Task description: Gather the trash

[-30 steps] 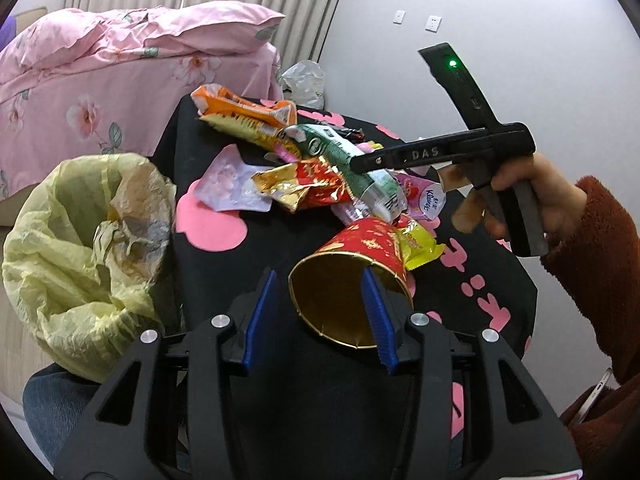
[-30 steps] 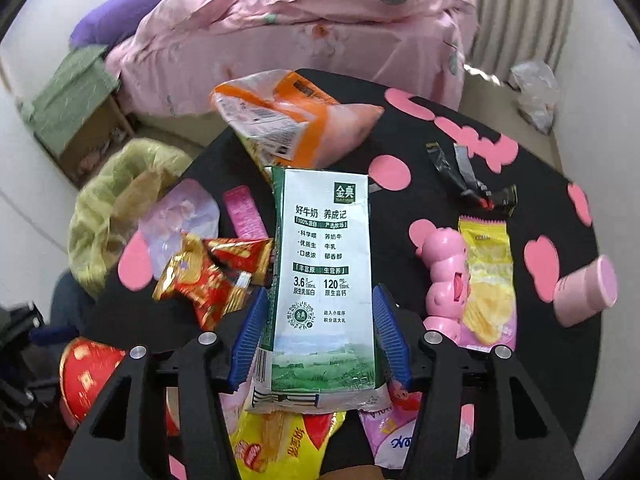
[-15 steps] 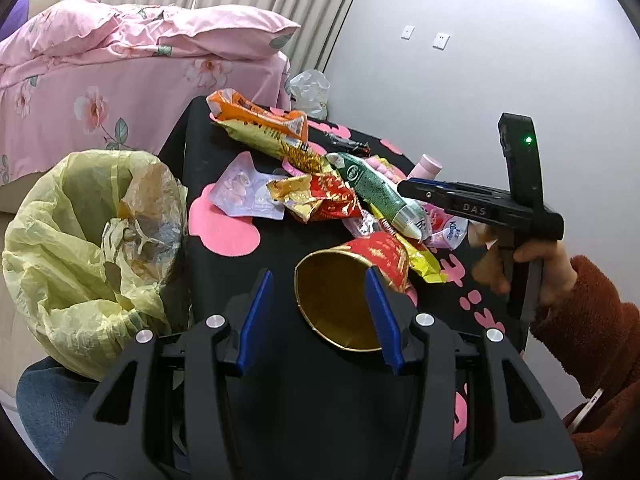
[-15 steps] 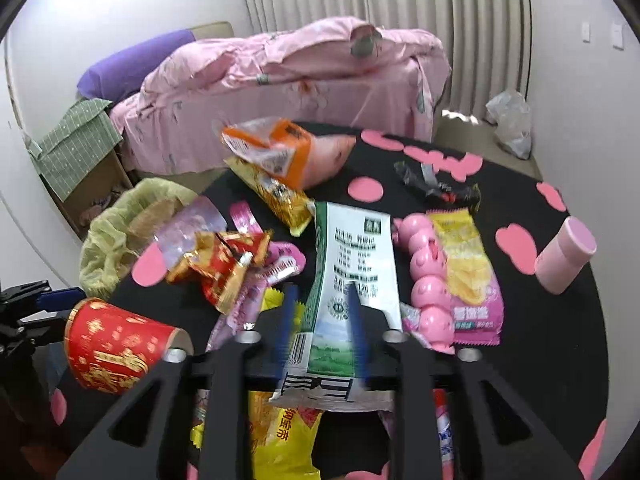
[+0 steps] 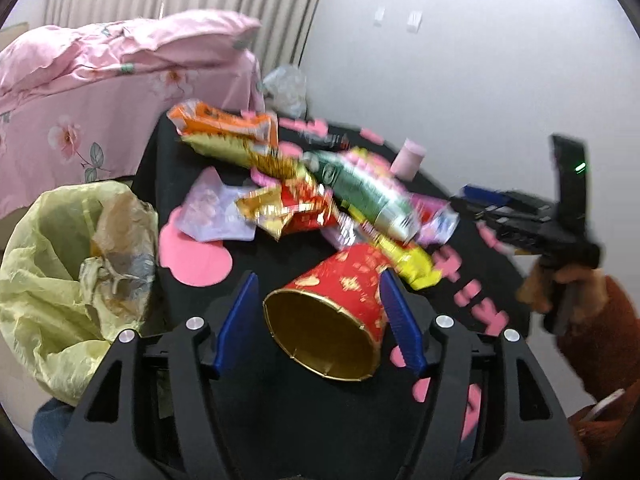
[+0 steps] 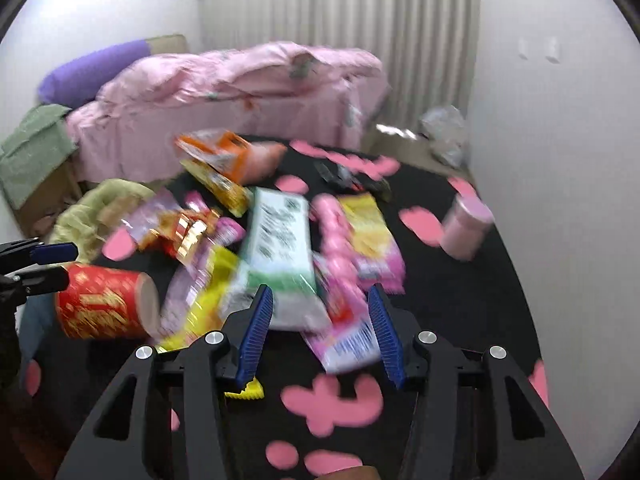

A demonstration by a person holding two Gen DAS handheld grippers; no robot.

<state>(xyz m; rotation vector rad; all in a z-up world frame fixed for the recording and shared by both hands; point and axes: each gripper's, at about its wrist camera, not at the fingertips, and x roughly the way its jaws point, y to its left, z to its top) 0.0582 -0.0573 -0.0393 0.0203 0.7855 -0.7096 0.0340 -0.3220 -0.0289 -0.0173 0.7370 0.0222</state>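
Trash: a blurred heap of wrappers lies across the middle of the black bench (image 5: 280, 420) with pink patches.
Bin bag: a yellow-green bag (image 5: 60, 280) hangs open just off the bench's left edge, crumpled plastic inside it.
Left gripper: the left gripper (image 5: 318, 320) has its blue fingers (image 5: 236, 320) spread either side of the cup, and they are opening; the left pad stands clear of the cup, the right one close to its wall, though contact there cannot be told.
Red cup: a red and gold paper cup (image 5: 340, 300) lies on its side at the near edge of the bench, its gold mouth toward the left camera.
Orange packet: an orange snack bag (image 6: 224, 152) sits at the far left edge of the bench.
Milk pouch: a green and white pouch (image 6: 280, 248) lies in the middle of the heap, its near end just ahead of the right fingers.
Right gripper: the right gripper (image 6: 320, 328) has wide fingers (image 6: 384, 336), opening, gripping nothing; a pink wrapper (image 6: 348, 340) lies on the bench below them.
Pink tub: a small pink tub (image 6: 464, 228) lies toward the right edge.
Person: a hand in a rust sleeve (image 5: 560, 280) holds the right gripper's handle.
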